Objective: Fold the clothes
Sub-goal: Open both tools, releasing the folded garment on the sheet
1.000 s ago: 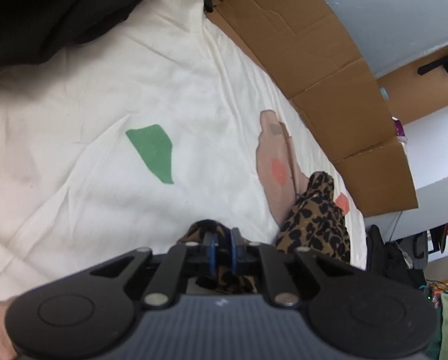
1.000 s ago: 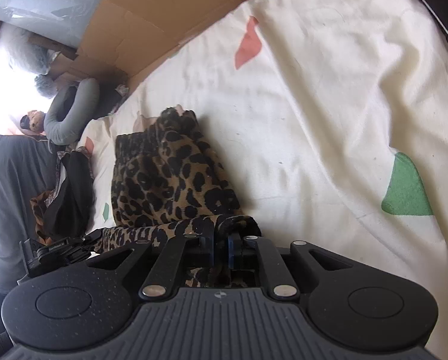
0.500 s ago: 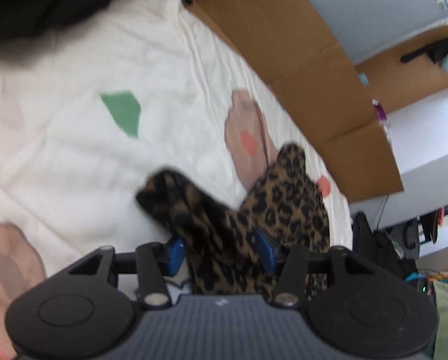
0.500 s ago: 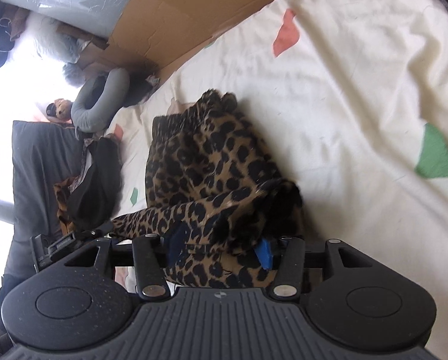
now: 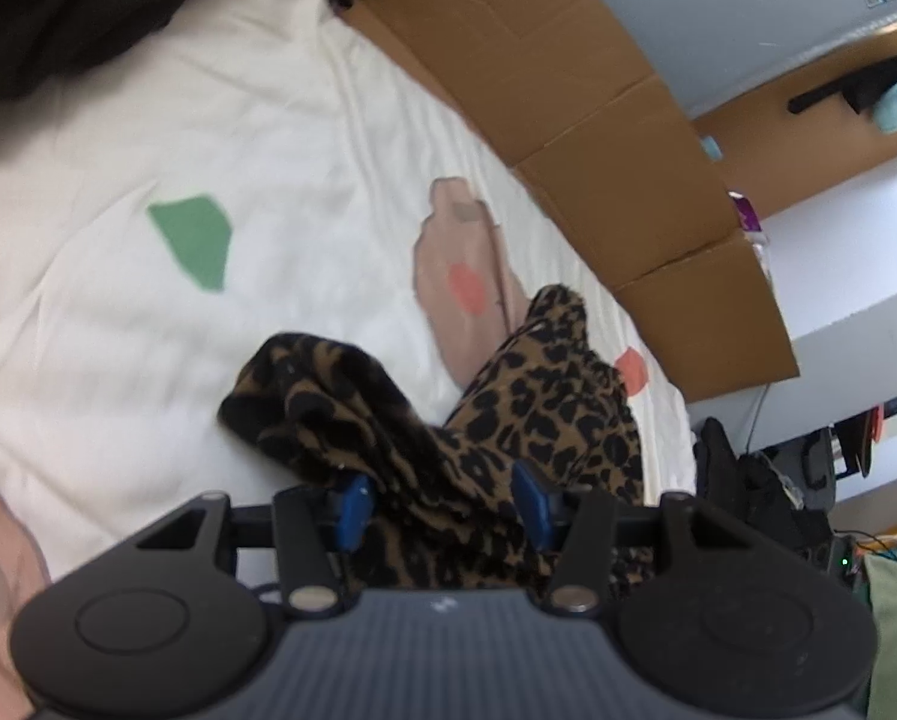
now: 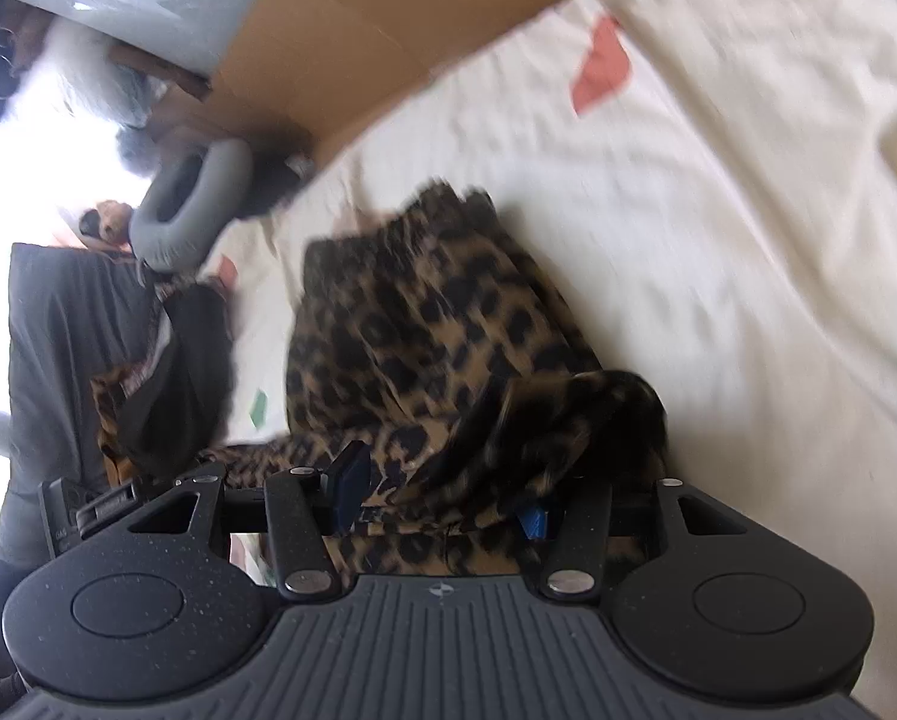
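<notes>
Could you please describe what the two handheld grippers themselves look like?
Both grippers, left and right, look alike: a ribbed dark-grey body, two round black discs, black linkage arms with silver pivot screws, and blue finger pads. The right one's casing is speckled.

A lived-in bedroom: a bed with patterned sheet (image 5: pixel 304 138), cardboard (image 5: pixel 598 120) alongside, clothes piled nearby.

Your left wrist camera looked forward over the left claw (image 5: pixel 442 501), close above the bed (image 5: pixel 148 372), toward the cardboard (image 5: pixel 598 138). Your right wrist camera looked over the right claw (image 6: pixel 442 495), equally close. Both views shared the leopard-print garment (image 5: pixel 508 420) (image 6: pixel 424 324).
</notes>
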Demonstrator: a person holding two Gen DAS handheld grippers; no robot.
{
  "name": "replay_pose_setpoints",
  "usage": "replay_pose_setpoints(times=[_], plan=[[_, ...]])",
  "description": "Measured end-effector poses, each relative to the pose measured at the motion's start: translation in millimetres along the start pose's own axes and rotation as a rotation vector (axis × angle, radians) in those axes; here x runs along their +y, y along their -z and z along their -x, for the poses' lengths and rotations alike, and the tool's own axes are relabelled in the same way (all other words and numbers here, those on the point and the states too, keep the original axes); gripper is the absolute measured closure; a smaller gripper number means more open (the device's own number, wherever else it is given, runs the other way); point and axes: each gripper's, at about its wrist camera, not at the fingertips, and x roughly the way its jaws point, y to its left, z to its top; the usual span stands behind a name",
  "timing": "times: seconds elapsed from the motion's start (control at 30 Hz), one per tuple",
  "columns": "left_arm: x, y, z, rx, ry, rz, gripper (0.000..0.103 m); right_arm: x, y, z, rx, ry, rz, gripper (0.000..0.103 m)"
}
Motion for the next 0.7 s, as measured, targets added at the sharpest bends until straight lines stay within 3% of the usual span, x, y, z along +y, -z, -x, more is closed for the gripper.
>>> replay_pose_setpoints(times=[0.27,0.7], plan=[[-11,-10,2,-0.052,-0.016,-0.021,0.051,7,-22,-5,-0.023,0.036,0.052,0.047],[-37,-16,-2,-0.048,-0.035,-0.116,0.051,19,-40,17,-0.101,0.065,0.123,0.047]])
